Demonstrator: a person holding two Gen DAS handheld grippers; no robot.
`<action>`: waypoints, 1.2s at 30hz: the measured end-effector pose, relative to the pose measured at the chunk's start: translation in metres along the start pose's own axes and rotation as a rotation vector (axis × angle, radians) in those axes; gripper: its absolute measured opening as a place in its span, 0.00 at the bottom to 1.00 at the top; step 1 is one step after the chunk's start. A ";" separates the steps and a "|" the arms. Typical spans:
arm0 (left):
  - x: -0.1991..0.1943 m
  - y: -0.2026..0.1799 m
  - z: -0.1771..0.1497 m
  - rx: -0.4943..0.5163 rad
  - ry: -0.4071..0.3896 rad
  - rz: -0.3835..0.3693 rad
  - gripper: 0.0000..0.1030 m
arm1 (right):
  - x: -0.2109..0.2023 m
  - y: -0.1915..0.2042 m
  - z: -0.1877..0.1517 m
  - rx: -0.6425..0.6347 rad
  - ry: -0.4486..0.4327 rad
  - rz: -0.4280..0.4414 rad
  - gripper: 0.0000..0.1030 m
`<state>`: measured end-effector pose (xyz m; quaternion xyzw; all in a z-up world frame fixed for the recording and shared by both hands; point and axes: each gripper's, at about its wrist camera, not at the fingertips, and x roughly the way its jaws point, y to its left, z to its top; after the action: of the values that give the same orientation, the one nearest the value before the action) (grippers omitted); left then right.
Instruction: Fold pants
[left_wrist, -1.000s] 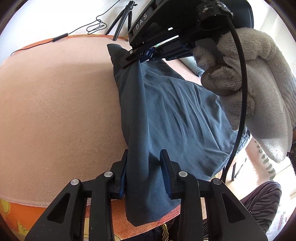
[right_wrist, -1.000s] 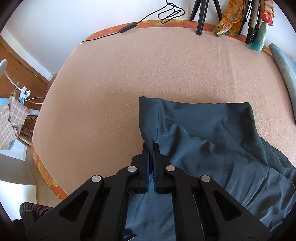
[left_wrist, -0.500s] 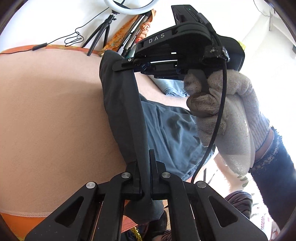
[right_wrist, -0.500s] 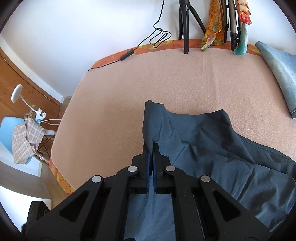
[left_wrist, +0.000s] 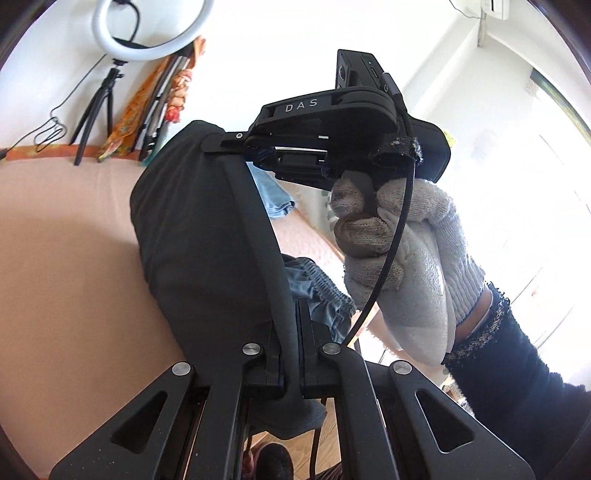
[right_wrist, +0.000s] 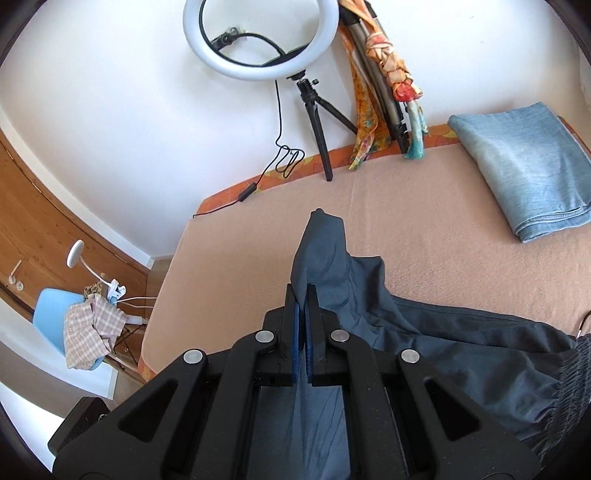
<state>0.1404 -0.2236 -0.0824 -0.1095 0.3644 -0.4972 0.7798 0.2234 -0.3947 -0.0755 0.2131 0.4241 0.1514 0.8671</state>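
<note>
Dark grey-blue pants (right_wrist: 424, 332) are partly lifted off the peach bed cover (right_wrist: 406, 206). My right gripper (right_wrist: 305, 295) is shut on a raised fold of the pants, whose elastic waistband (right_wrist: 576, 373) lies at the right. In the left wrist view my left gripper (left_wrist: 291, 314) is shut on the same cloth (left_wrist: 207, 243), which stretches taut up to the right gripper (left_wrist: 236, 147), held by a gloved hand (left_wrist: 402, 236). The waistband (left_wrist: 325, 291) hangs below.
A folded light-blue garment (right_wrist: 524, 166) lies at the bed's far right. A ring light on a tripod (right_wrist: 258, 40), scarves (right_wrist: 384, 74) and a cable (right_wrist: 284, 155) stand against the wall. A blue chair with cloth (right_wrist: 77, 325) is left of the bed.
Both grippers have risen, lifting the pants edge off the bed and pulling it taut. The left gripper, open one second ago, has shut on the cloth.
</note>
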 end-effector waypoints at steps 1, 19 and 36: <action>0.007 -0.008 0.003 0.016 0.007 -0.011 0.03 | -0.010 -0.008 0.003 0.006 -0.013 -0.004 0.03; 0.172 -0.084 0.010 0.119 0.207 -0.125 0.03 | -0.113 -0.199 -0.005 0.175 -0.069 -0.207 0.03; 0.155 -0.060 -0.008 0.110 0.313 -0.057 0.25 | -0.064 -0.303 -0.037 0.213 0.046 -0.309 0.03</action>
<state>0.1303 -0.3837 -0.1270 0.0016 0.4503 -0.5492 0.7040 0.1809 -0.6754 -0.2038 0.2323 0.4852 -0.0246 0.8426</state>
